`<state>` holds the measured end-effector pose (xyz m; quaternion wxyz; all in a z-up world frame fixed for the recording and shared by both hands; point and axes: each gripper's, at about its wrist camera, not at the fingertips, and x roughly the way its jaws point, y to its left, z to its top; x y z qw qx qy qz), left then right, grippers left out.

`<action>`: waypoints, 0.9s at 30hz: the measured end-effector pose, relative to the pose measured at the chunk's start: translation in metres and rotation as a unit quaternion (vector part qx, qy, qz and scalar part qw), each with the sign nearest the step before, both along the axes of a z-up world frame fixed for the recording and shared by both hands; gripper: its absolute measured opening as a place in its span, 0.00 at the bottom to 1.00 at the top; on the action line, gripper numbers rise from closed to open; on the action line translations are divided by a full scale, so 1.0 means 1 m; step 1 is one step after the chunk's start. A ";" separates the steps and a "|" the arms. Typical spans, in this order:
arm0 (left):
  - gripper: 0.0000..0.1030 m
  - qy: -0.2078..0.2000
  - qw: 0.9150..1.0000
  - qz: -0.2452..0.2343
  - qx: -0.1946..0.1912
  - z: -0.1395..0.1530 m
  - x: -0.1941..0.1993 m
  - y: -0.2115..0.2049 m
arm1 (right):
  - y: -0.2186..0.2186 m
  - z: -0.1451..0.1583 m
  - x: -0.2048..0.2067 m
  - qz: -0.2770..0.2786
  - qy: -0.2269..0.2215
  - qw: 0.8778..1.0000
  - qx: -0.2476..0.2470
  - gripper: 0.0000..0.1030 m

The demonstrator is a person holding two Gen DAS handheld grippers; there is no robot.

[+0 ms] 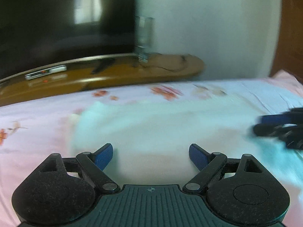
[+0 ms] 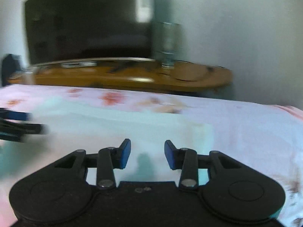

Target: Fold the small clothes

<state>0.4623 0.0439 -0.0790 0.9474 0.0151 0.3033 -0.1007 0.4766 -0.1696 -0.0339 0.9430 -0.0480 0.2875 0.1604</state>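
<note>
Left wrist view: left gripper (image 1: 151, 156) spread wide, empty, above the pale mint garment (image 1: 161, 124), which lies lengthwise side to side on the floral bedsheet (image 1: 34, 113).

Right wrist view: right gripper (image 2: 147, 154) parted, holding nothing; garment (image 2: 117, 126) directly ahead, blurred.

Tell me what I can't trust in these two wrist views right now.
- Pale garment: motion blur hides its type, edges and folds in both views.
- Its near edge: hidden under the left gripper and right gripper, both open.
- Glass on the wooden stand: contents smeared.
</note>
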 end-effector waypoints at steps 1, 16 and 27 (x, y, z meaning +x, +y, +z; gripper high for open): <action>0.85 0.006 1.000 -0.006 0.004 -0.004 -0.003 -0.007 | 0.013 -0.004 -0.005 0.018 0.007 1.000 -0.005 0.38; 0.84 0.004 1.000 0.008 0.001 0.010 -0.056 0.017 | -0.009 0.001 -0.042 -0.020 0.015 1.000 -0.002 0.37; 0.85 0.014 1.000 0.010 -0.004 -0.005 -0.087 0.003 | 0.046 -0.028 -0.083 0.030 0.043 0.999 -0.004 0.37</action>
